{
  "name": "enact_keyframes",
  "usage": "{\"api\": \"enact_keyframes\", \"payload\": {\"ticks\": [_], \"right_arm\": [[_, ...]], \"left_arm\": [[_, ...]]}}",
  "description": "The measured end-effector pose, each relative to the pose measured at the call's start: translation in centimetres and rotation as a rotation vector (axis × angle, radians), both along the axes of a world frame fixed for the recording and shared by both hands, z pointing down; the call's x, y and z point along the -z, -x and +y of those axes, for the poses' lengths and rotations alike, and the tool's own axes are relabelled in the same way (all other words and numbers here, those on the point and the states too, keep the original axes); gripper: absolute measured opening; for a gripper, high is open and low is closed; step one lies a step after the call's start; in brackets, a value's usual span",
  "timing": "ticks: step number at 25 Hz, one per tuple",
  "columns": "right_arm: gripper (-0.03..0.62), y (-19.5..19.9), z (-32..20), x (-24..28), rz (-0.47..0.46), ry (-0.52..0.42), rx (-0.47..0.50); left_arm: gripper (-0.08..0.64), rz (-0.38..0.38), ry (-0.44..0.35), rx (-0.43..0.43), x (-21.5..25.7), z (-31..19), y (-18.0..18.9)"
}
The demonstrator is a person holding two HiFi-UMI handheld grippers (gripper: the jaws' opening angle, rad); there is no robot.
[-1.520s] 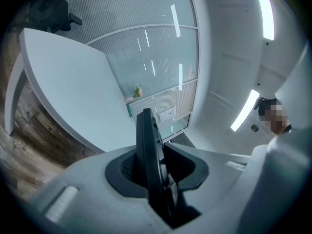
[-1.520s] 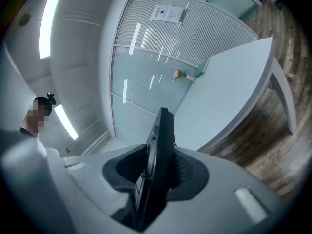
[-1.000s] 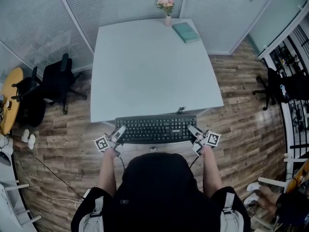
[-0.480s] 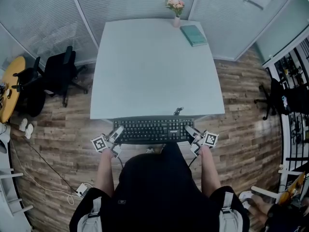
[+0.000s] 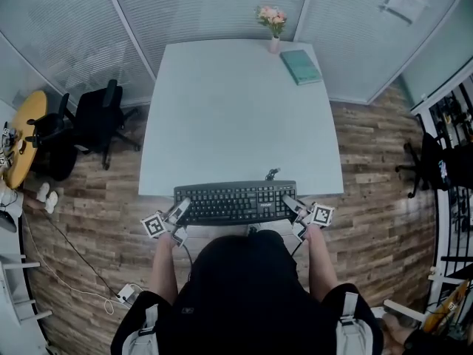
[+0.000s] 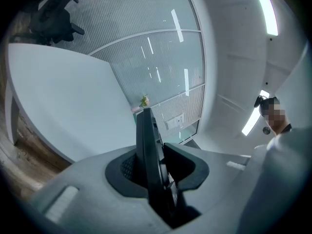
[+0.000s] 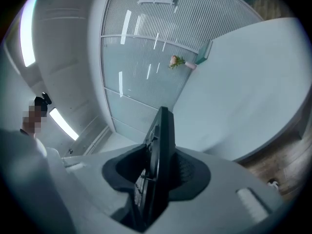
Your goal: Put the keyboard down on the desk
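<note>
A black keyboard [image 5: 235, 201] hangs level in the air just short of the near edge of the pale desk [image 5: 236, 117]. My left gripper [image 5: 179, 211] is shut on its left end and my right gripper [image 5: 291, 205] is shut on its right end. In the left gripper view the keyboard [image 6: 148, 155] stands edge-on, clamped between the dark pads. The right gripper view shows the keyboard [image 7: 158, 165] edge-on too, pressed between both pads. A short cable [image 5: 272, 174] sticks up from the keyboard's back edge.
A small vase of pink flowers [image 5: 273, 22] and a teal book [image 5: 300, 66] sit at the desk's far edge. Black office chairs [image 5: 96, 120] stand on the wood floor at left, another at right [image 5: 443, 165]. Glass partition walls with blinds close off the back.
The keyboard and both grippers have moved slightly forward toward the desk's near edge. The grip on both ends is unchanged.
</note>
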State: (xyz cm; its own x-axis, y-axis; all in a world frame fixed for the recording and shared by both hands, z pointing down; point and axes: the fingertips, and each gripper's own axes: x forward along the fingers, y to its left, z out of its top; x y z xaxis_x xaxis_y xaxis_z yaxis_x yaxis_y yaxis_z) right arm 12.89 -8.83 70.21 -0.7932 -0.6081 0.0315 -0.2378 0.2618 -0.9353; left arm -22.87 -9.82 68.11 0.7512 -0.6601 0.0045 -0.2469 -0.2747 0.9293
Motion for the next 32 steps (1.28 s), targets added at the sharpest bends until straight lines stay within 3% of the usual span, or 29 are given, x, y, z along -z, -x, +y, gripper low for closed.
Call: {"api": "enact_keyframes", "payload": {"ticks": [8, 15, 32], "right_arm": [[0.133, -3.5, -4.4, 0.9, 0.003, -0.005, 0.020], [0.137, -3.8, -5.5, 0.2, -0.009, -0.009, 0.063], [0.140, -3.9, -10.0, -0.2, 0.018, 0.009, 0.099]], "left_arm": [[0.118, -0.087, -0.067, 0.010, 2.1, -4.0, -3.5], [0.118, -0.134, -0.073, 0.030, 2.0, -4.5, -3.9], [0.118, -0.104, -0.042, 0.054, 0.6, -7.9, -4.2]]}}
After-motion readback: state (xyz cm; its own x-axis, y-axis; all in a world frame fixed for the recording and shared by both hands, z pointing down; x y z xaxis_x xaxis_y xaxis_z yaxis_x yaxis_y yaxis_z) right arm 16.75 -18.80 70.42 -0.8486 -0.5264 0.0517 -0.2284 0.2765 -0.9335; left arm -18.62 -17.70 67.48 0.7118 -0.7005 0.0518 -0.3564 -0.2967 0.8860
